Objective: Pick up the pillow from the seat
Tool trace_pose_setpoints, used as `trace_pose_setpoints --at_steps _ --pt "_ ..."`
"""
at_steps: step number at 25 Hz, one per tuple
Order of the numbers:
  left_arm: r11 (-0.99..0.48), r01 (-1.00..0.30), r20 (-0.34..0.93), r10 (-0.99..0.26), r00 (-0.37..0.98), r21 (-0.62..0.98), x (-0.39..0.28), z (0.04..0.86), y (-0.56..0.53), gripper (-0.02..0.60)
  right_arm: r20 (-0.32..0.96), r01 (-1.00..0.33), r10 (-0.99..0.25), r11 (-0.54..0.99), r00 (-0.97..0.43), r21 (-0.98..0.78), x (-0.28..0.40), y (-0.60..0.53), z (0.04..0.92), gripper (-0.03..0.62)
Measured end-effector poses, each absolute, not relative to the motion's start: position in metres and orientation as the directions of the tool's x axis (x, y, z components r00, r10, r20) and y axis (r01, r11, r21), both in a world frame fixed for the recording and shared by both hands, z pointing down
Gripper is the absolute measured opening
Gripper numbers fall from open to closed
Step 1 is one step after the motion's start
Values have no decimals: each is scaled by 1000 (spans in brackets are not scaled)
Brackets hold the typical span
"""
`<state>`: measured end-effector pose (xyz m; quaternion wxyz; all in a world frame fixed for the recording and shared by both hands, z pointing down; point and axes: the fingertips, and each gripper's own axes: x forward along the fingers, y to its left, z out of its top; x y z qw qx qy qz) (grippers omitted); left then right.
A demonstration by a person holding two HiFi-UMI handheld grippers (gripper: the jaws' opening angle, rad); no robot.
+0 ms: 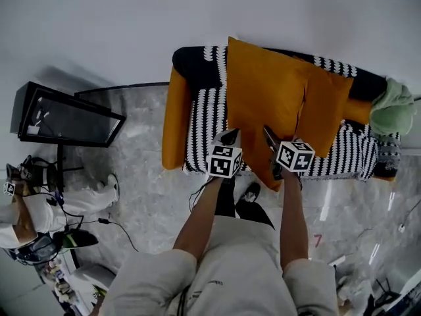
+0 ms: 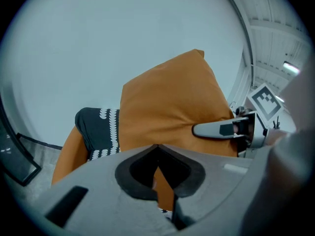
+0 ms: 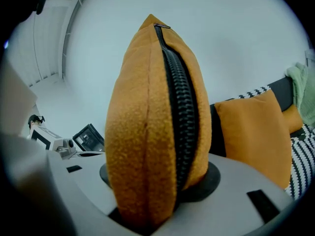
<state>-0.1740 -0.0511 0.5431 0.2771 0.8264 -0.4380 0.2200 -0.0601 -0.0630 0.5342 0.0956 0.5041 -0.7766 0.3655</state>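
Note:
A large orange pillow stands upright, lifted in front of the striped seat. My left gripper is at its lower left edge. In the left gripper view that gripper is shut on a thin fold of the pillow. My right gripper holds the lower right edge. The right gripper view shows that gripper shut on the pillow along its black zip. A second, smaller orange pillow leans on the seat's back.
The sofa has an orange armrest at the left and a green cloth at the right end. A black framed panel stands at the left. A seated person and cables are on the marble floor.

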Motion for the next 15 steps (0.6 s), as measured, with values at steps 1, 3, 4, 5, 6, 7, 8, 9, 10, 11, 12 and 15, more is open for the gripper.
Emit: trace_pose_setpoints --at_steps 1,3,4,5,6,7,8,9,10,11,12,15 --pt "-467 -844 601 -605 522 263 -170 538 -45 8 511 -857 -724 219 -463 -467 -56 -57 529 207" --pt "-473 -843 586 -617 525 258 -163 527 -33 8 503 -867 -742 209 -442 -453 -48 -46 520 207" --pt "-475 -842 578 -623 526 254 -160 522 -28 8 501 -872 -750 205 -432 -445 -45 -40 516 207" --pt "-477 -842 570 -630 527 251 -158 516 -23 8 500 -878 -757 199 -420 -436 -42 -35 513 207" --pt "-478 -843 563 -637 527 247 -157 511 -18 8 499 -884 -765 193 -408 -426 -39 -29 511 207" --pt "-477 -844 555 -644 526 245 -156 506 -13 8 498 -890 -772 188 -395 -415 -36 -24 508 207" --pt "-476 -845 547 -652 525 244 -154 500 -9 8 496 -897 -779 184 -383 -403 -33 -18 505 208" --pt "-475 -846 539 -659 524 243 -153 495 -4 8 493 -902 -786 181 -372 -392 -31 -12 503 207" --pt "-474 -847 533 -664 524 242 -152 490 1 8 491 -906 -792 178 -363 -383 -29 -6 500 207" --pt "-475 -846 528 -668 525 240 -151 486 7 9 488 -910 -796 177 -356 -375 -27 0 498 207" --pt "-477 -846 526 -669 525 238 -149 482 12 8 487 -913 -800 176 -351 -369 -26 6 496 207" --pt "-484 -843 519 -671 530 236 -143 473 28 8 482 -918 -807 175 -341 -357 -23 21 487 209"
